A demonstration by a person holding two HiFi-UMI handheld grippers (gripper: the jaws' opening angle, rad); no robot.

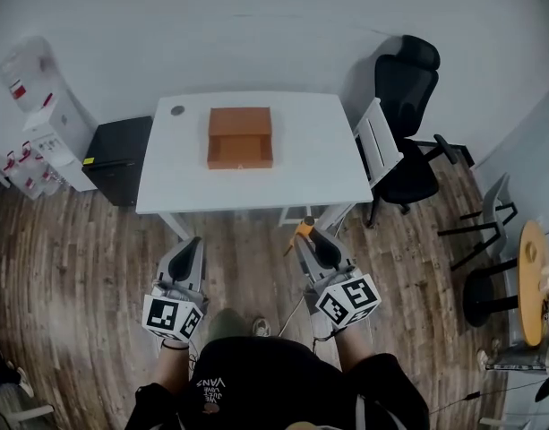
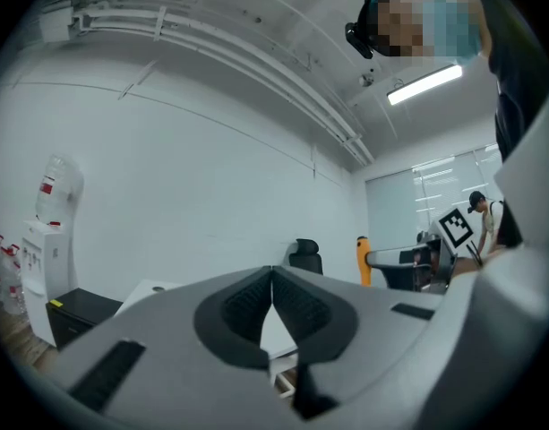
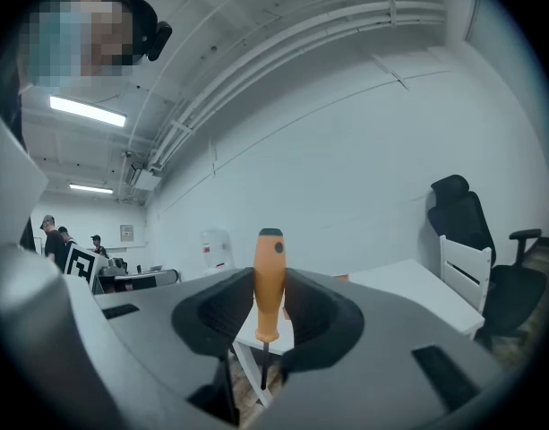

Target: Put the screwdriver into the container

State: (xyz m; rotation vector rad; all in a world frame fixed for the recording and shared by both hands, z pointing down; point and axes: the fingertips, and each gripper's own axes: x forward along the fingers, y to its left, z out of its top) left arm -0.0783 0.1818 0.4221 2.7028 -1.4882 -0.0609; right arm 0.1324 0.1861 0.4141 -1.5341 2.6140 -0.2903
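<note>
My right gripper (image 3: pixel 269 305) is shut on an orange-handled screwdriver (image 3: pixel 269 276), which stands upright between the pads with its dark shaft pointing down. In the head view the screwdriver (image 1: pixel 302 232) shows at the tip of the right gripper (image 1: pixel 315 240), in front of the white table (image 1: pixel 180 177). The container is an open orange-brown box (image 1: pixel 240 137) in the middle of the table, well ahead of both grippers. My left gripper (image 1: pixel 190 247) is shut with nothing in it; its pads (image 2: pixel 272 305) meet.
A black office chair (image 1: pixel 408 119) and a white folding chair (image 1: pixel 378 141) stand to the right of the table. A black cabinet (image 1: pixel 118 158) and a water dispenser (image 1: pixel 41 106) stand to the left. A round wooden table (image 1: pixel 532 280) is at the far right. The floor is wood plank.
</note>
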